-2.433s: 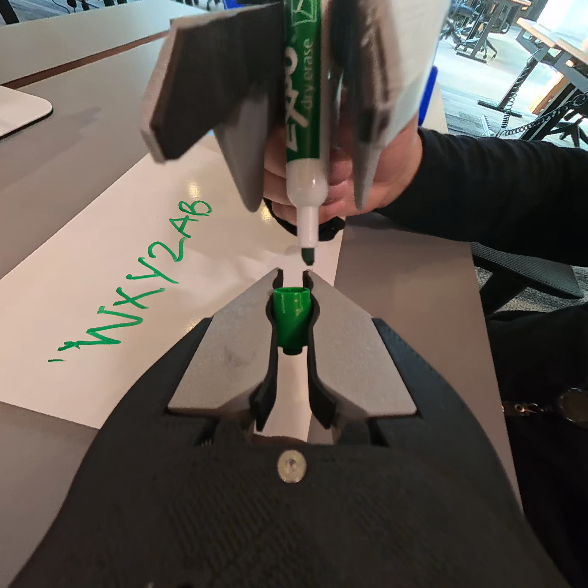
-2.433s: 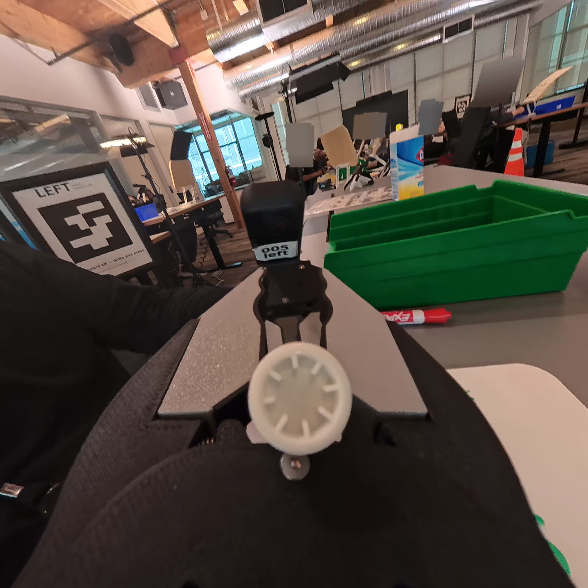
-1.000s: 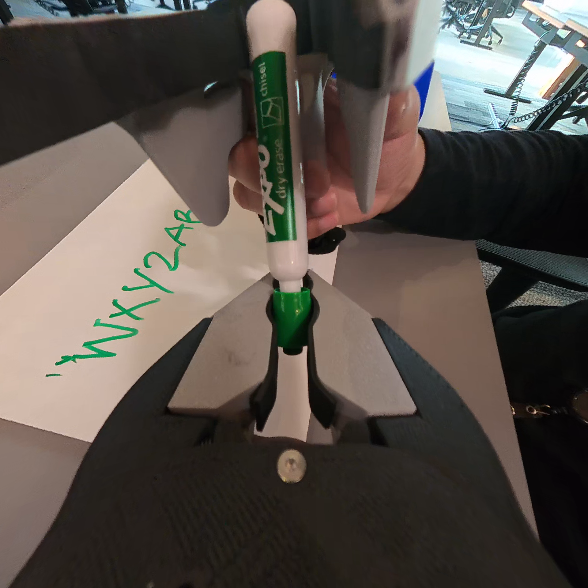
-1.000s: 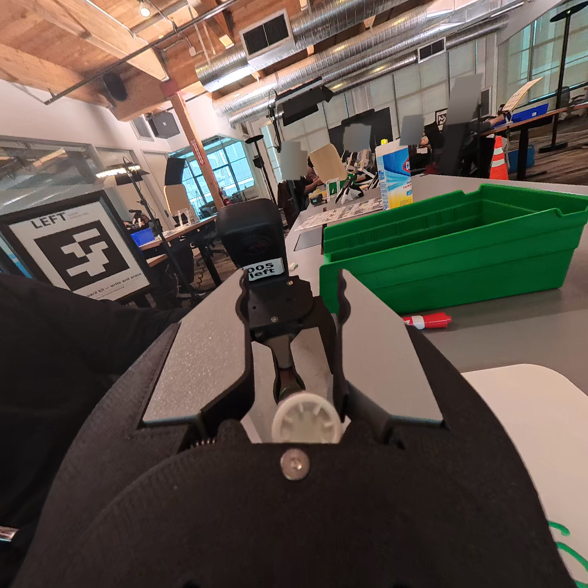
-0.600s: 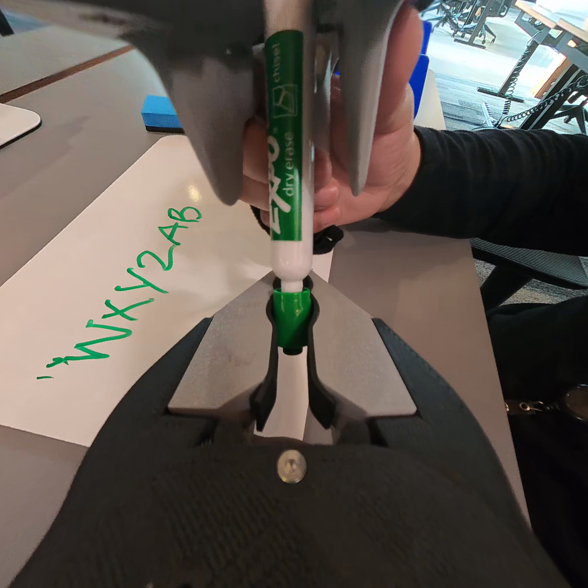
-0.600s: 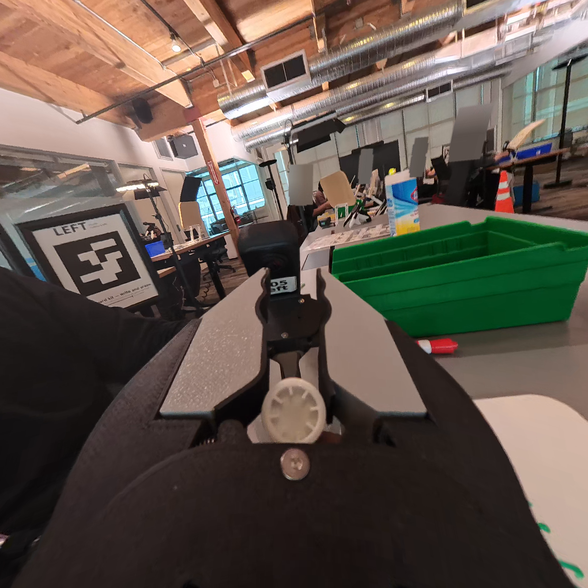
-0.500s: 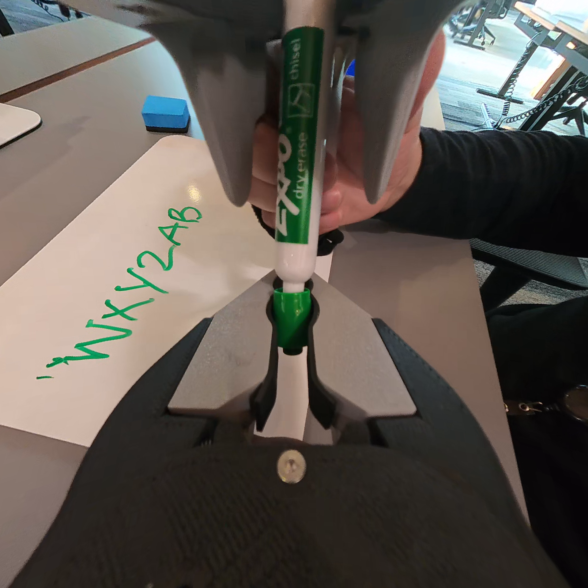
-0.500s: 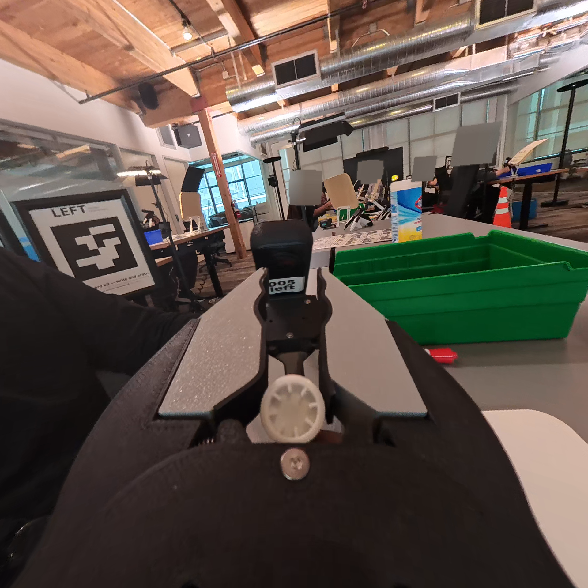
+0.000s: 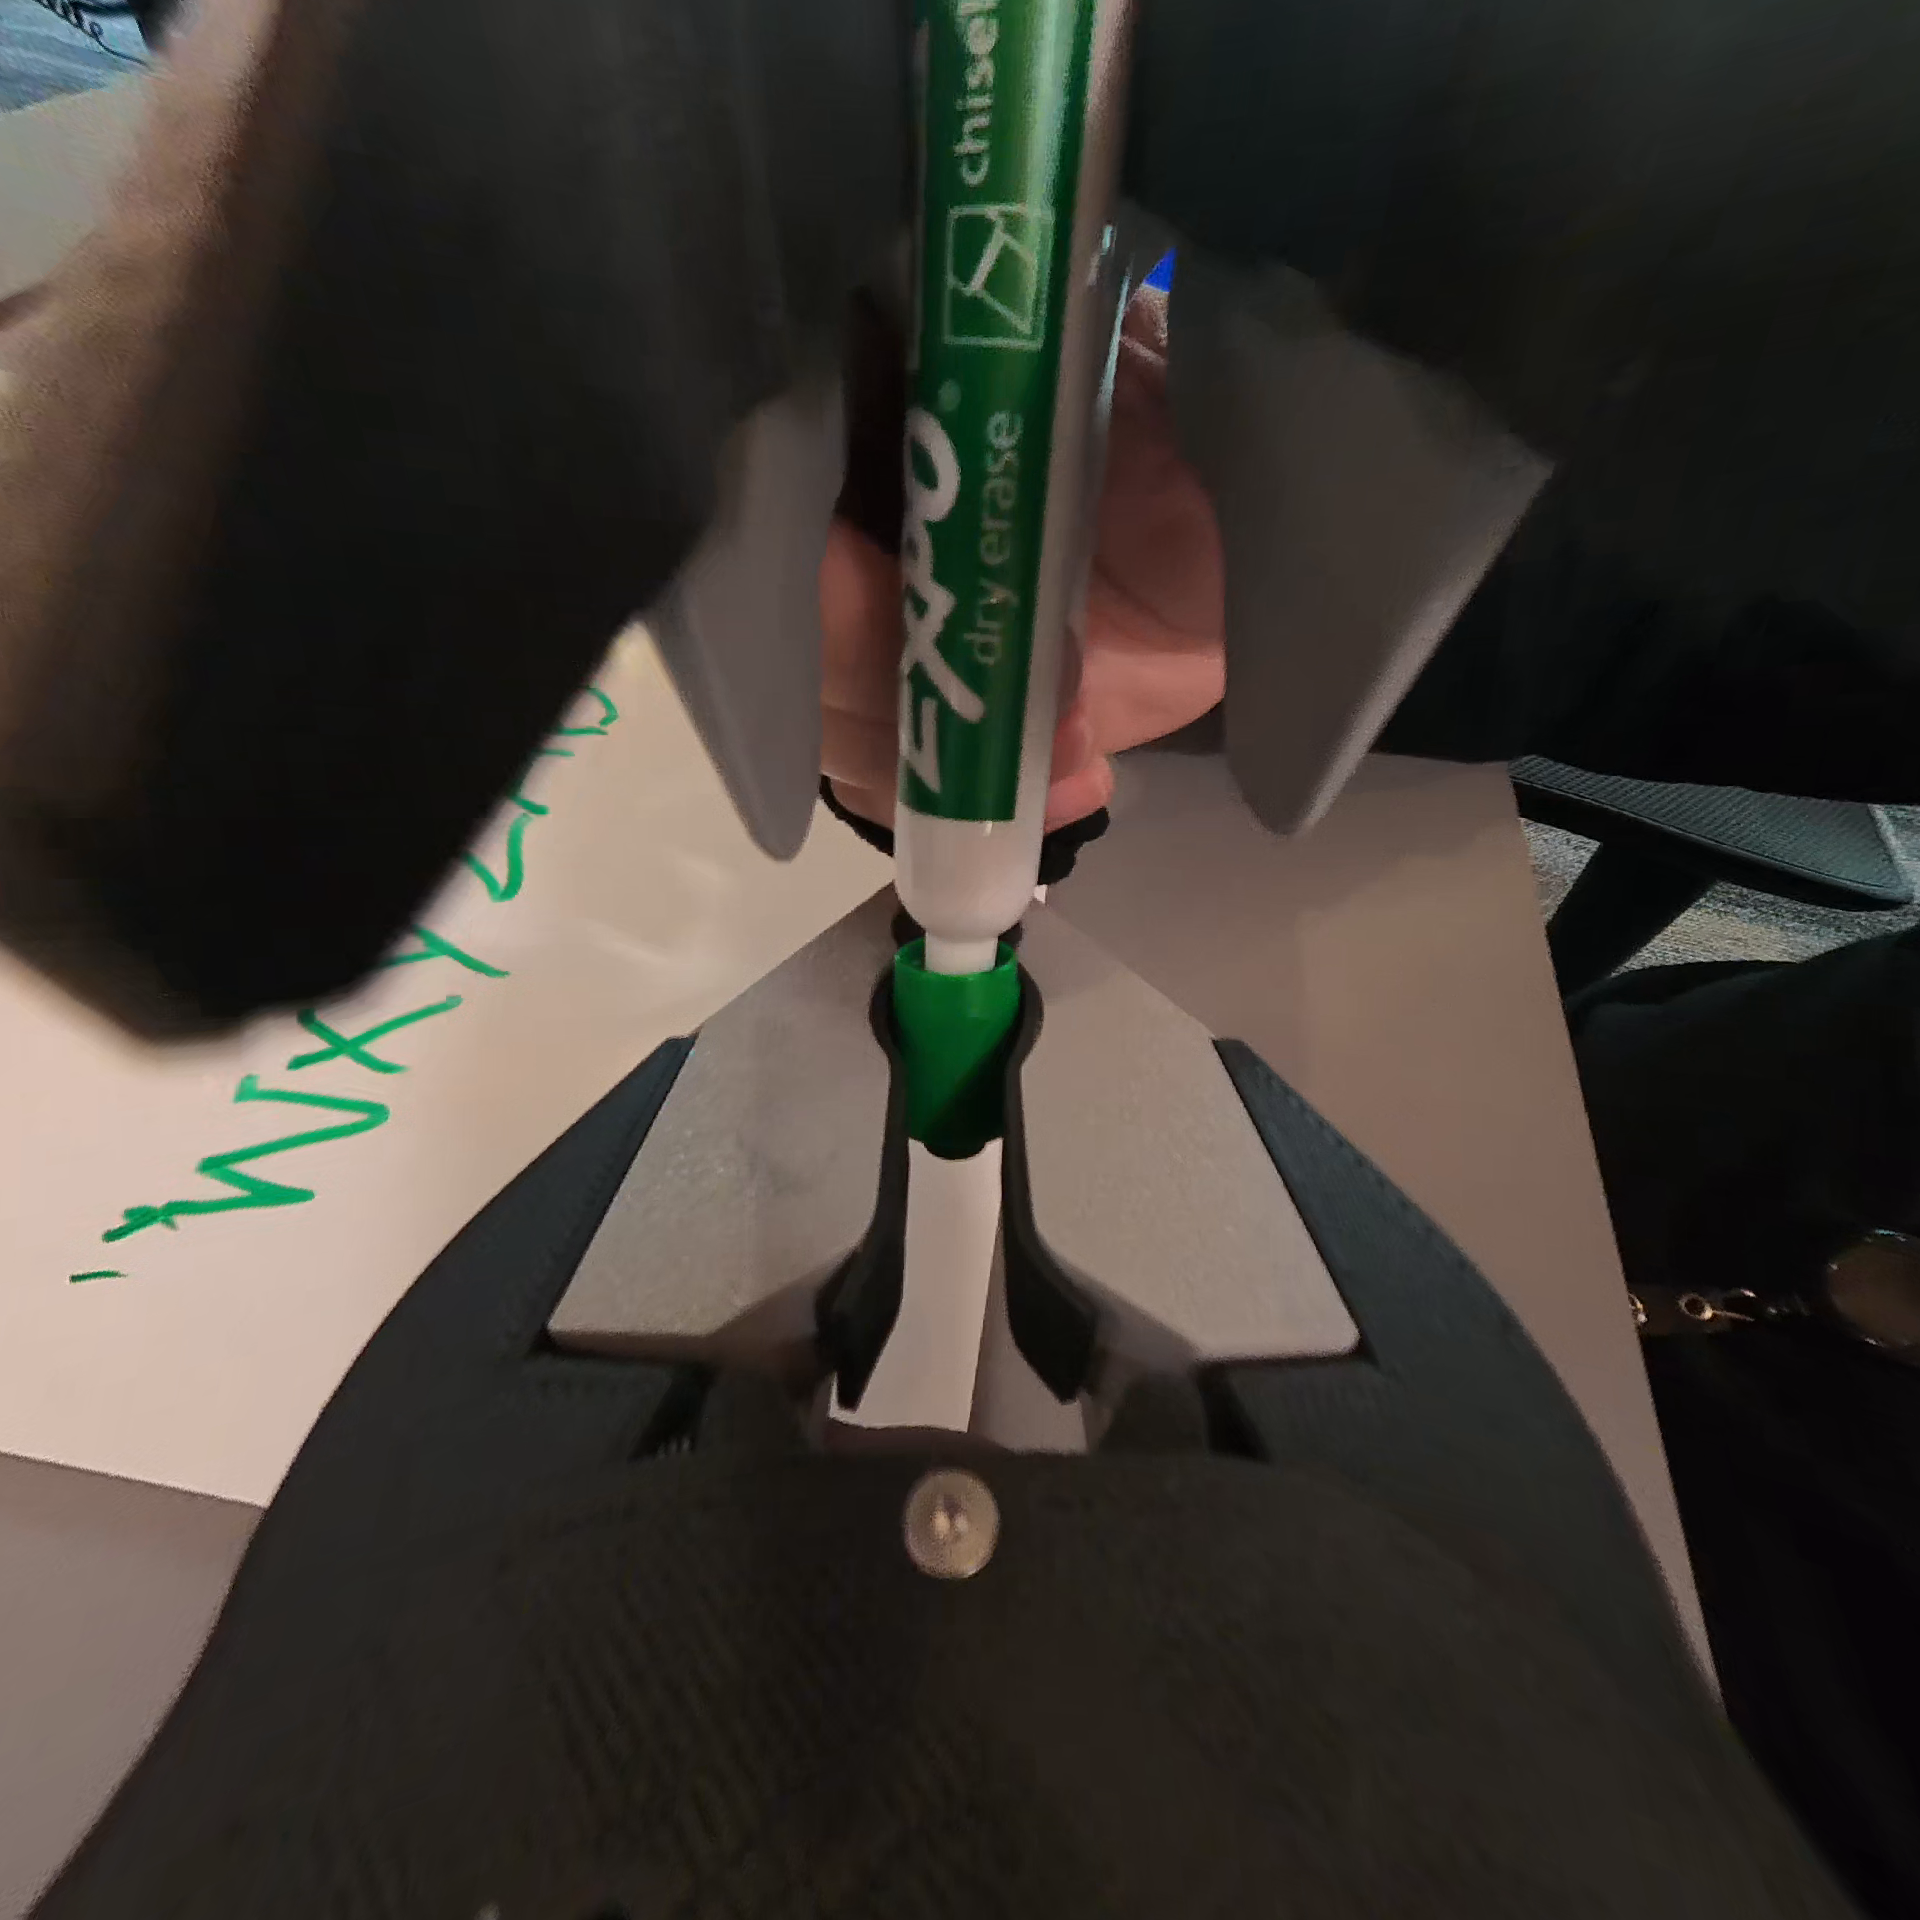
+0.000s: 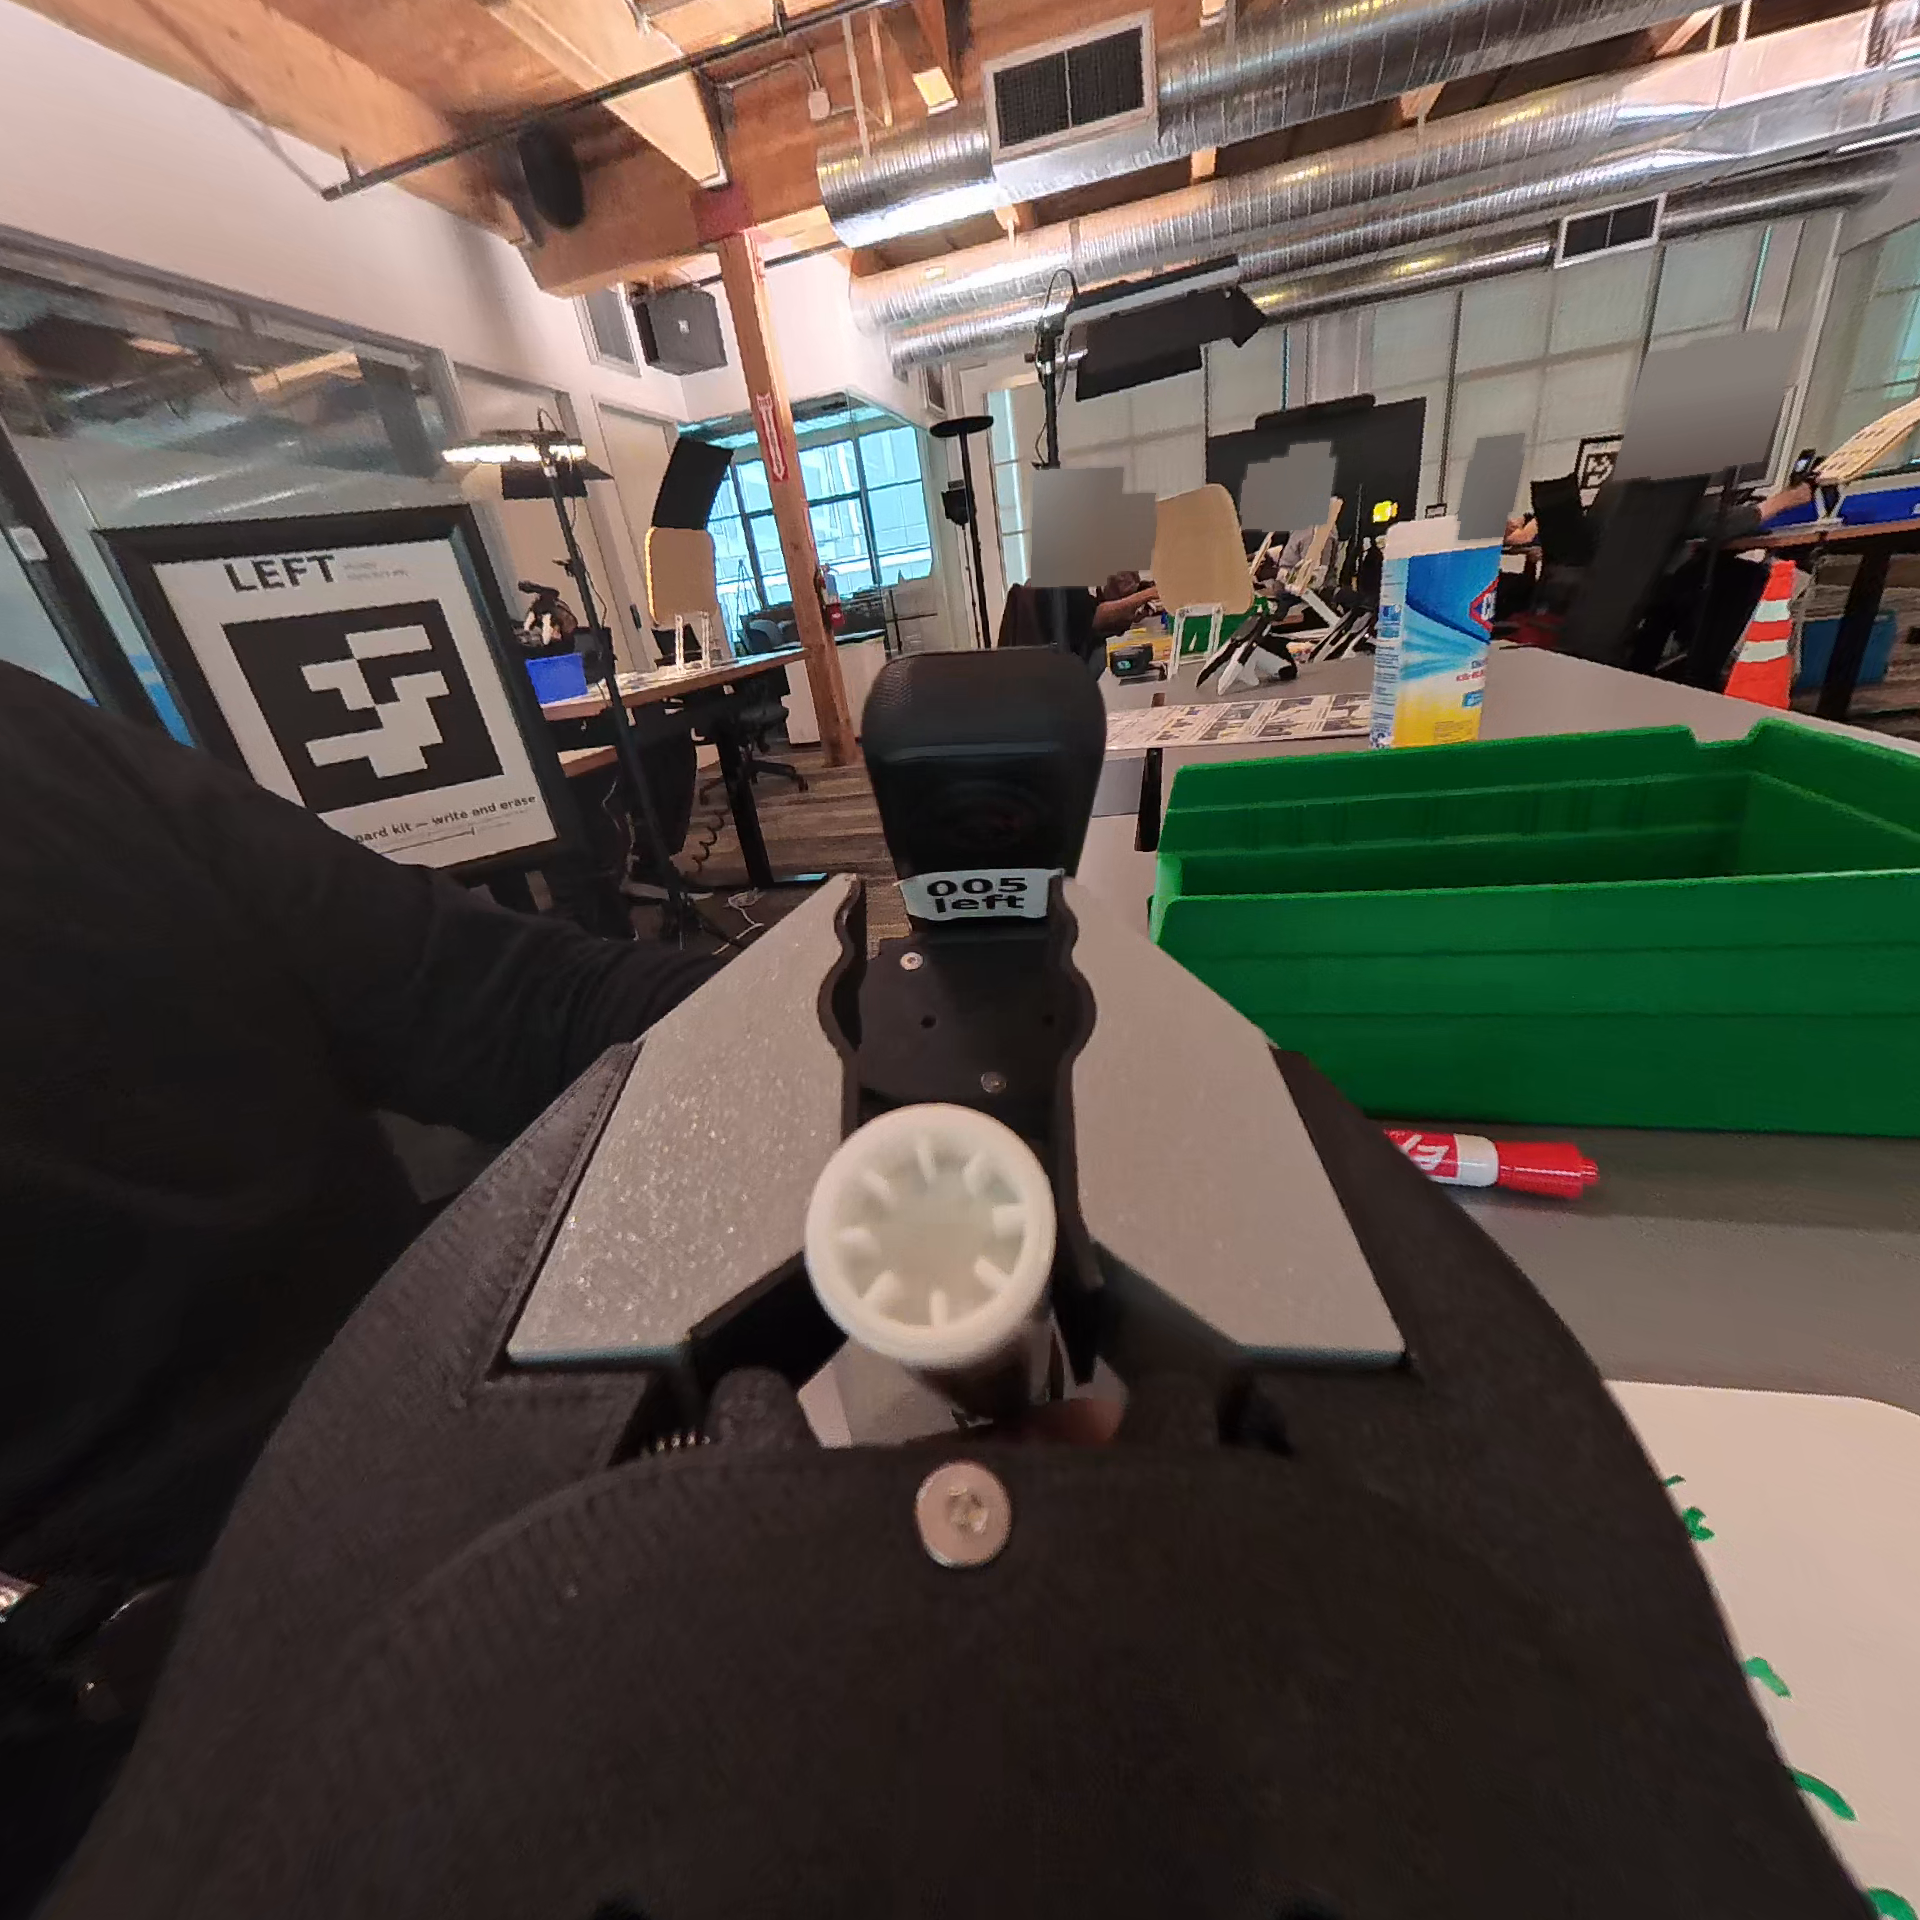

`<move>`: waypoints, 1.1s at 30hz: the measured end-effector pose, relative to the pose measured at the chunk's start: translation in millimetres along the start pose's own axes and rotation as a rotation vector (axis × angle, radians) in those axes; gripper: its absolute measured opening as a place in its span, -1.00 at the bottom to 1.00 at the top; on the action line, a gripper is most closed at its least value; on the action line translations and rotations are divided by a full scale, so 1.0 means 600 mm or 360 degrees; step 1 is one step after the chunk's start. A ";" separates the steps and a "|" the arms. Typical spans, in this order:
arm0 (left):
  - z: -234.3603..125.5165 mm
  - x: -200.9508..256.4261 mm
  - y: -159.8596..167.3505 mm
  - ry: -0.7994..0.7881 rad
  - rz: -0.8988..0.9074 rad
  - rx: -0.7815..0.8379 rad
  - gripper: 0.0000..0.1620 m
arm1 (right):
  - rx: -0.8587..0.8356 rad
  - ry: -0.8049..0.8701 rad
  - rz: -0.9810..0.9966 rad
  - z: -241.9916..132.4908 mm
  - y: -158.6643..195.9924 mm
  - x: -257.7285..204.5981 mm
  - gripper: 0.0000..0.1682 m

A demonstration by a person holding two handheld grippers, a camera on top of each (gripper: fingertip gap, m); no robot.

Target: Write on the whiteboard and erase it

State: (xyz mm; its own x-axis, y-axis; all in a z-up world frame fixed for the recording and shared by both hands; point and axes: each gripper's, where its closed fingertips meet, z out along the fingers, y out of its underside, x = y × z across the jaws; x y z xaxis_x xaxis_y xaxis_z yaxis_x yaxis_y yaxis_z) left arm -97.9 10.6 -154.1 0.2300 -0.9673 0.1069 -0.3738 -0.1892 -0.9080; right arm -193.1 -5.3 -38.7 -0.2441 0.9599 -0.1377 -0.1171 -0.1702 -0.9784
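Note:
My left gripper point(image 9: 954, 1013) is shut on the green marker cap point(image 9: 951, 1049), open end facing away from me. My right gripper point(image 10: 956, 956) is shut on the green marker point(image 9: 982, 468). In the left wrist view the marker hangs tip down from the right gripper, and its tip sits inside the cap's mouth. In the right wrist view only the marker's white back end point(image 10: 930, 1231) shows, pointing at the camera, with the left gripper's body just beyond. The whiteboard point(image 9: 499, 1101) lies on the grey table and bears green writing point(image 9: 343, 1070).
A green bin point(image 10: 1558, 925) stands on the table to the right in the right wrist view, with a red marker point(image 10: 1496, 1162) lying in front of it. A spray bottle point(image 10: 1432, 634) stands farther back. A person's hand point(image 9: 1143, 623) and dark sleeve hold the right gripper. My hands' fingertips stand some 15 cm from each other.
The marker came down from above the cap and its tip went into the cap's mouth. The right gripper has since moved closer to the left wrist camera and fills more of that view.

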 end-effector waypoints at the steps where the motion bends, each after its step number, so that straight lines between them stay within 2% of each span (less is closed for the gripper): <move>1: 0.000 0.000 0.000 0.0001 -0.0002 0.0003 -0.89 | 0.0012 0.0003 0.0004 -0.001 -0.003 0.000 -0.59; 3: 0.000 -0.001 0.000 -0.0005 -0.0003 0.0000 -0.89 | 0.0028 0.0004 0.0036 -0.004 -0.008 0.002 -0.52; 12: 0.000 -0.001 0.000 -0.0006 -0.0002 0.0001 -0.89 | 0.0040 -0.0005 0.0042 -0.008 -0.015 -0.001 -0.53; 18: 0.000 0.000 0.000 -0.0002 0.0000 0.0002 -0.89 | 0.0028 -0.0008 0.0028 -0.011 -0.017 -0.003 -0.42; 24: 0.000 0.001 0.001 0.0001 0.0005 -0.0002 -0.89 | 0.0013 0.0016 0.0012 -0.018 -0.019 0.002 -0.39; 33: 0.000 0.001 0.001 -0.0004 0.0009 0.0001 -0.90 | -0.0242 0.0021 -0.0166 -0.014 0.017 -0.008 -0.42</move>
State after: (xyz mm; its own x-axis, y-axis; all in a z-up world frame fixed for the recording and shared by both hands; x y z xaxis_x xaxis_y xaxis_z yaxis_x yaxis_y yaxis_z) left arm -98.0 10.2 -154.3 0.2301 -0.9679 0.1008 -0.3748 -0.1837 -0.9087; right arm -185.3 -9.6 -49.6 -0.2253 0.9736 -0.0355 0.0063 -0.0350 -0.9994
